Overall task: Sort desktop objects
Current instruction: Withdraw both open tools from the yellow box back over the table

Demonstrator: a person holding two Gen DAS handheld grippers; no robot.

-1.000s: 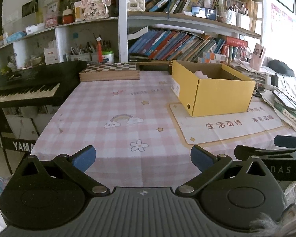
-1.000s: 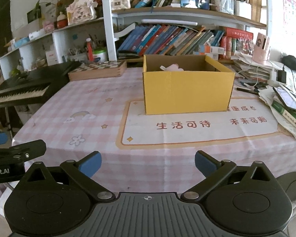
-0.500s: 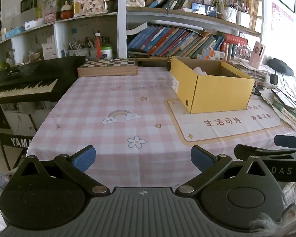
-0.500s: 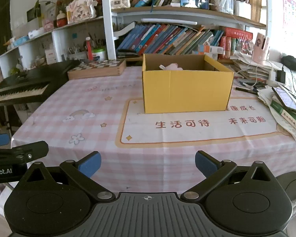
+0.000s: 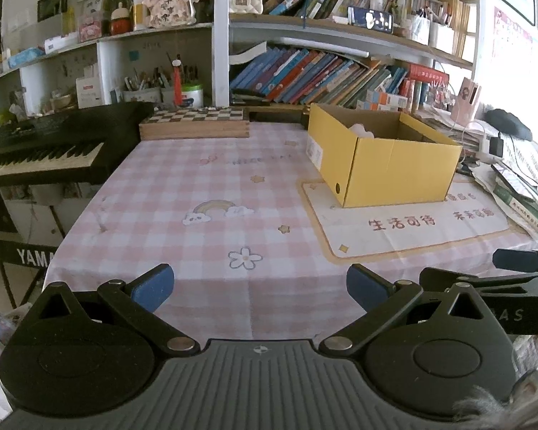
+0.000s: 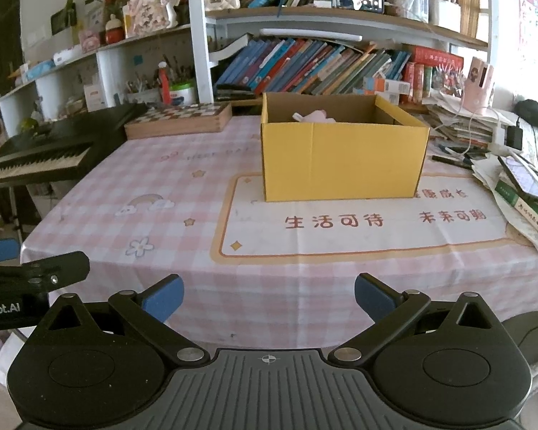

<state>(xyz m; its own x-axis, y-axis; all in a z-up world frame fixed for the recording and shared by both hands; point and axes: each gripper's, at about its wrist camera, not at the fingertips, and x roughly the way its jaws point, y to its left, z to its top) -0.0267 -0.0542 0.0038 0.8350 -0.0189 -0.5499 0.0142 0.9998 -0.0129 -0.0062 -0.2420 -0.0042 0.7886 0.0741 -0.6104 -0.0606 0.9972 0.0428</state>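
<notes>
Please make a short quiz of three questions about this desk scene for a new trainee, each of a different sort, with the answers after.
1. True or false: the left gripper is shut on an object.
2. Multiple choice: what lies at the far edge of the table, to the left of the yellow box? A) a chessboard case B) a laptop C) a plate
3. Short answer: is the yellow box empty?

Key
1. False; both it and the right gripper are open and hold nothing.
2. A, the chessboard case.
3. No; a pale pink object shows above its front wall.
</notes>
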